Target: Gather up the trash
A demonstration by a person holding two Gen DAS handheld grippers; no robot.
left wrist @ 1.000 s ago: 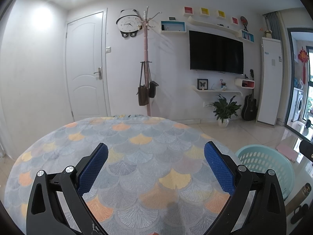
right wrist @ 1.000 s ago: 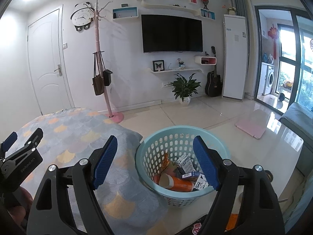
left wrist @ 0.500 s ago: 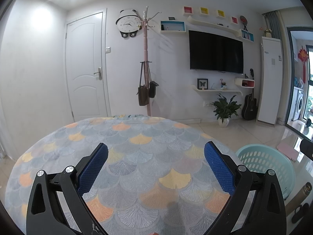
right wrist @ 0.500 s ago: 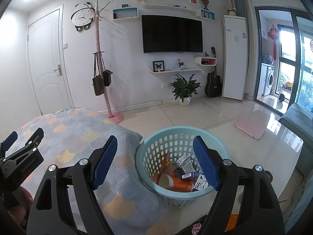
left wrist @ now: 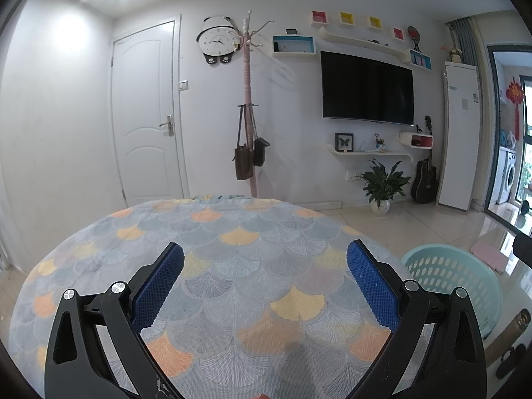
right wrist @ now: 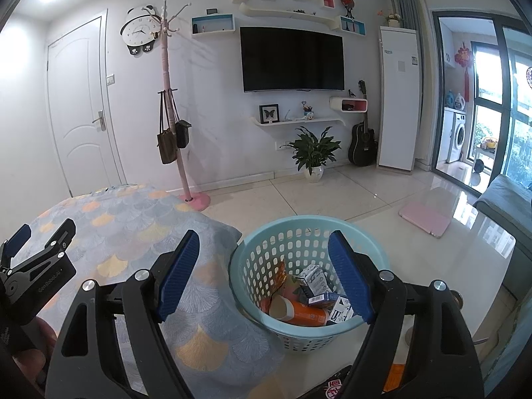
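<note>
A light blue plastic basket point(right wrist: 252, 266) stands on the floor beside the table and holds several pieces of trash: an orange bottle point(right wrist: 304, 314), small cartons point(right wrist: 314, 281) and a wrapper. It also shows at the right of the left wrist view point(left wrist: 465, 269). My right gripper point(right wrist: 264, 274) is open and empty, just in front of and above the basket. My left gripper point(left wrist: 266, 284) is open and empty over the table with the scale-pattern cloth point(left wrist: 232, 249). The left gripper also shows at the left of the right wrist view point(right wrist: 36, 249).
A pink coat stand point(right wrist: 173, 116) with bags stands behind the table. A potted plant point(right wrist: 314, 156), a guitar point(right wrist: 362, 143) and a white cabinet point(right wrist: 397, 99) line the far wall. A pink mat point(right wrist: 425, 217) lies on the tiled floor.
</note>
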